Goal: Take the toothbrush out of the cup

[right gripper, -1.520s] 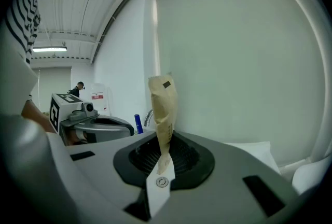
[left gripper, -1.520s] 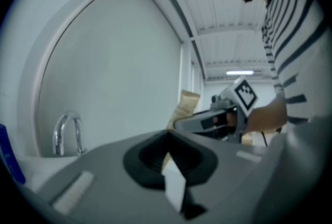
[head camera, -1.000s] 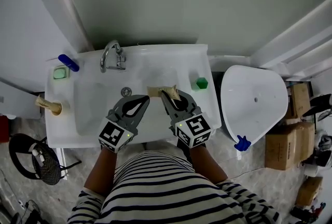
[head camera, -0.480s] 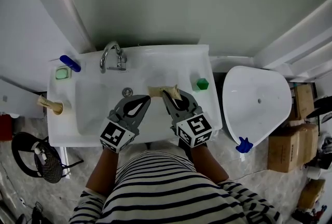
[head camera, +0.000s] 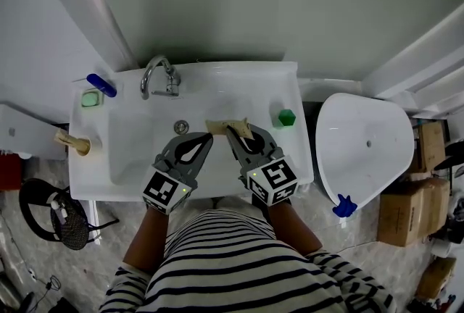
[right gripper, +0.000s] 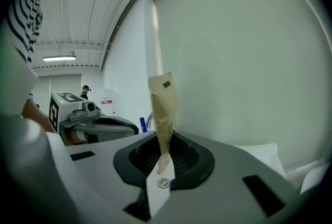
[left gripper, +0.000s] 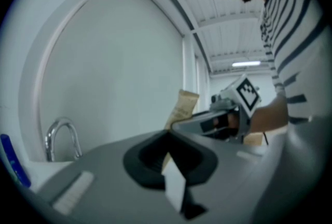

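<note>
Toothbrush [head camera: 65, 138] leans left from cup [head camera: 83, 148]; right claw [head camera: 230, 132] pinches upright tan packet [right gripper: 164, 109], left claw [head camera: 208, 137] clenched.

Head view looks steeply down on the sink [head camera: 130, 152]; both gripper views share the tan packet [right gripper: 163, 103].

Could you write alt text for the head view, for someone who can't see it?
Seen from above, a person in a striped shirt holds two grippers over a white sink. The right gripper pinches a tan paper packet; the left gripper is shut and empty.
</note>
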